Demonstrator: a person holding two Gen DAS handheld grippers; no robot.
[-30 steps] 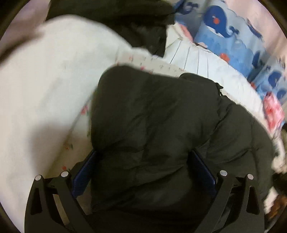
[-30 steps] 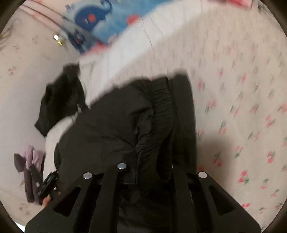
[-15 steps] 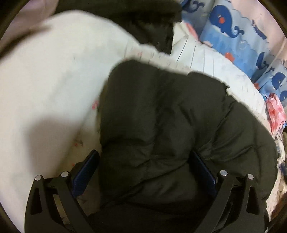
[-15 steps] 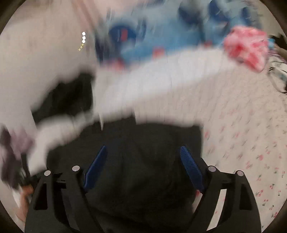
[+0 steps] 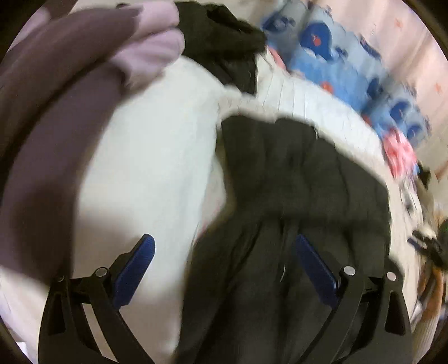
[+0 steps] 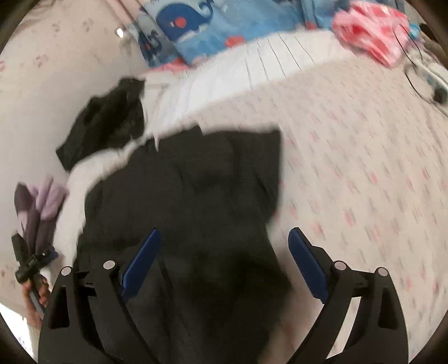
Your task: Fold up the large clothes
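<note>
Both views blurred by motion; fine detail soft.

Left gripper (image 5: 221,260): jaws spread wide, blue pads apart, nothing between them in contact that I can make out. Its right pad sits over the dark padded jacket (image 5: 294,196); its left pad sits over the white bedding (image 5: 145,168). Whether either pad touches fabric cannot be told.

Right gripper (image 6: 224,257): jaws likewise wide apart, gripping nothing. The jacket (image 6: 190,196) fills the space below and between the pads; the right pad lies over the floral sheet (image 6: 364,182) just past the jacket's edge.

Jacket: dark, quilted, lying on the bed in a rough rectangular heap. In the right wrist view its far edge reads fairly straight, with a folded band along the right side. Left edge borders the white bedding; right edge borders the cherry-print sheet.

Other items: a second black garment (image 6: 106,123) lies crumpled beyond the jacket, near the wall. A purple and lilac cloth (image 5: 70,98) sits close to the left lens, upper left. Whale-print blue pillow (image 6: 212,25) at the head of the bed, a white striped pillow (image 6: 252,61) just below it. Pink-and-red patterned bundle (image 6: 372,30) at far right, by the pillow.
</note>
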